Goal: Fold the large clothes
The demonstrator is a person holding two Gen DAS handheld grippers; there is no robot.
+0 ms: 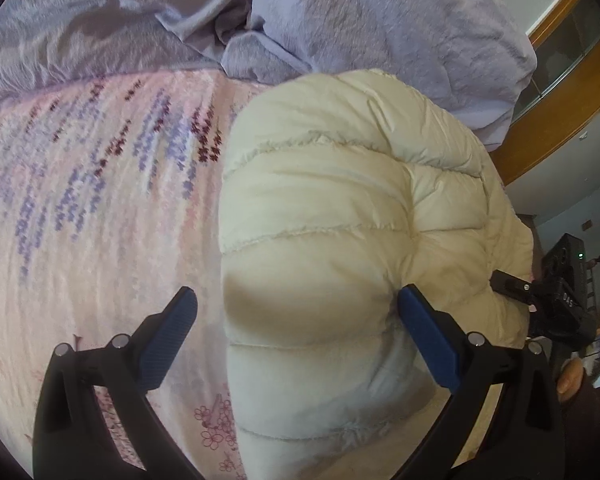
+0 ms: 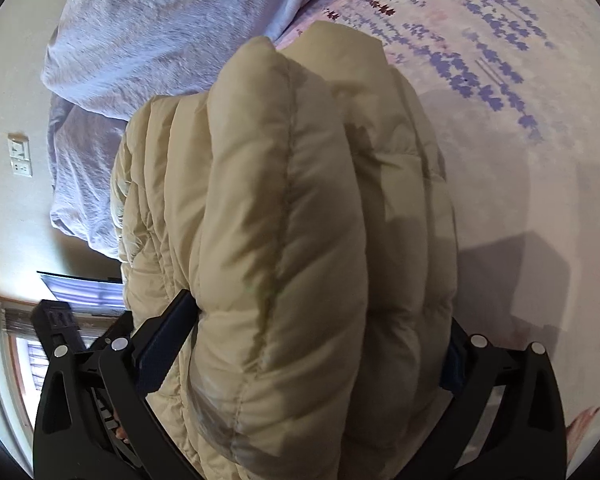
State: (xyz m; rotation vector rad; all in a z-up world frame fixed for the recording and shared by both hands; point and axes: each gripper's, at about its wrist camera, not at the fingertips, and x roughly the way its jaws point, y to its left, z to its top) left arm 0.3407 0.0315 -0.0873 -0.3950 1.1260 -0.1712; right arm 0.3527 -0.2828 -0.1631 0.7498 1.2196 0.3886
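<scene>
A cream quilted down jacket [image 1: 340, 216] lies bunched and folded on the pink floral bedspread [image 1: 100, 184]. My left gripper [image 1: 296, 320] is open; its left finger is over the bedspread and its right finger touches the jacket, whose bulge sits between the two. The jacket fills the right wrist view [image 2: 284, 216]. My right gripper [image 2: 312, 344] has its jaws wide apart around a thick fold of the jacket, with both blue pads [image 2: 160, 344] pressed against it. The right gripper's body [image 1: 560, 292] shows at the jacket's right side in the left wrist view.
A crumpled lavender duvet [image 1: 340, 20] lies at the head of the bed and also shows in the right wrist view [image 2: 148, 32]. A wooden frame and wall [image 1: 560, 120] stand to the right. A wall socket [image 2: 20, 156] is on the left wall.
</scene>
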